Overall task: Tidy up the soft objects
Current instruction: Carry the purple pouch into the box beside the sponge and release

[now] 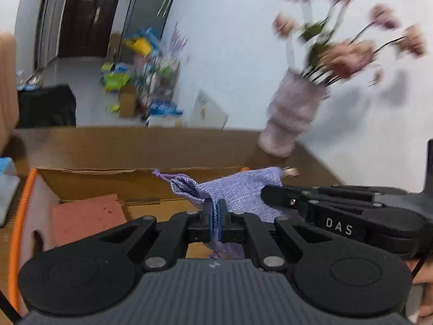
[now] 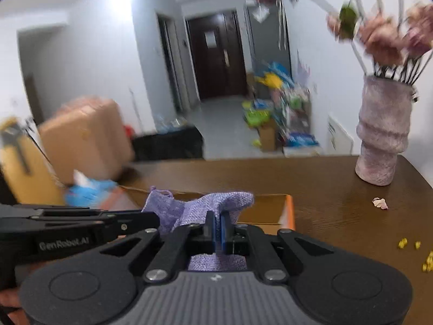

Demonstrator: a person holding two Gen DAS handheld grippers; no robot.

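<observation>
A purple woven drawstring pouch (image 1: 238, 189) hangs stretched between both grippers above an open cardboard box (image 1: 108, 178) with an orange rim. My left gripper (image 1: 215, 214) is shut on one edge of the pouch, its blue pads pinching the cloth. From the right, the right gripper (image 1: 273, 191) reaches in and grips the pouch's other side. In the right wrist view the right gripper (image 2: 217, 227) is shut on the purple pouch (image 2: 197, 205), and the left gripper (image 2: 151, 220) comes in from the left. A pink flat item (image 1: 86, 216) lies inside the box.
A pale pink vase (image 2: 383, 132) with blurred pink flowers stands on the brown wooden table (image 2: 338, 189) at the right. Small yellow bits (image 2: 406, 243) and a petal (image 2: 380, 203) lie on the table. A blue cloth (image 2: 86, 192) lies left of the box. Clutter fills the floor beyond.
</observation>
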